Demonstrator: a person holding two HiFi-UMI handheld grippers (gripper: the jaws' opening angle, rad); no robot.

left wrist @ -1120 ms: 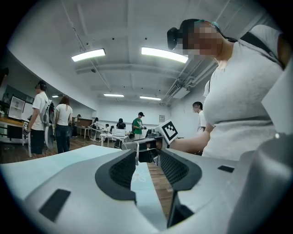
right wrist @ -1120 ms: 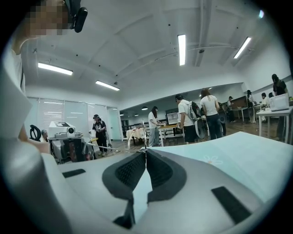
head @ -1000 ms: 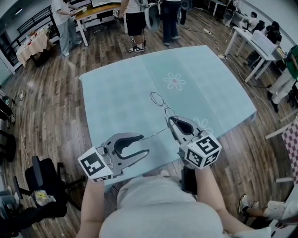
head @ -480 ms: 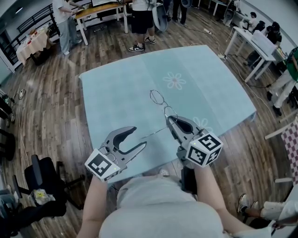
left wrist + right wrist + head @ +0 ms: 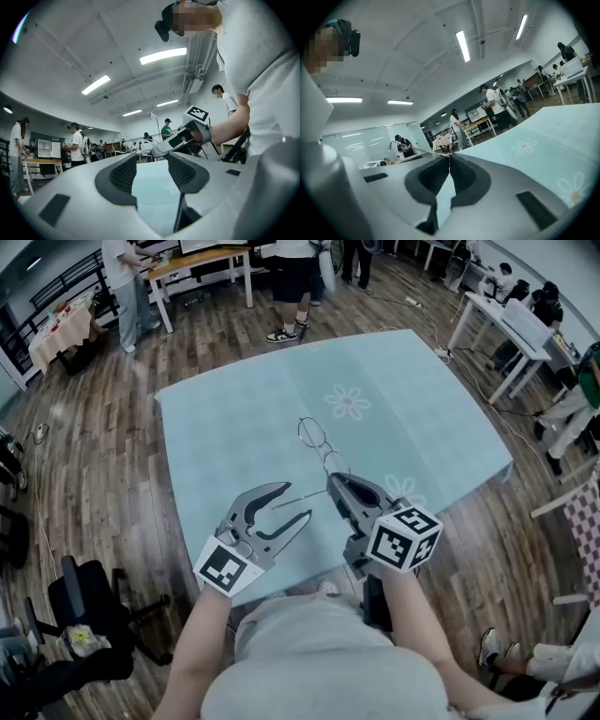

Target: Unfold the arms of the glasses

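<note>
Right gripper is clamped on the glasses near the hinge, over the table, lenses pointing away. Left gripper jaws have just been opening and now stand wide, pinching nothing; the loose arm's end points at their gap.

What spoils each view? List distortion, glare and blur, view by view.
Head view: fisheye bows the table edges; light is even, and the thin glasses barely stand out. Left gripper view: black round border, ceiling lights burnt white, distant people small and soft. Right gripper view: same border, bright ceiling strip, the whole scene tilted.
</note>
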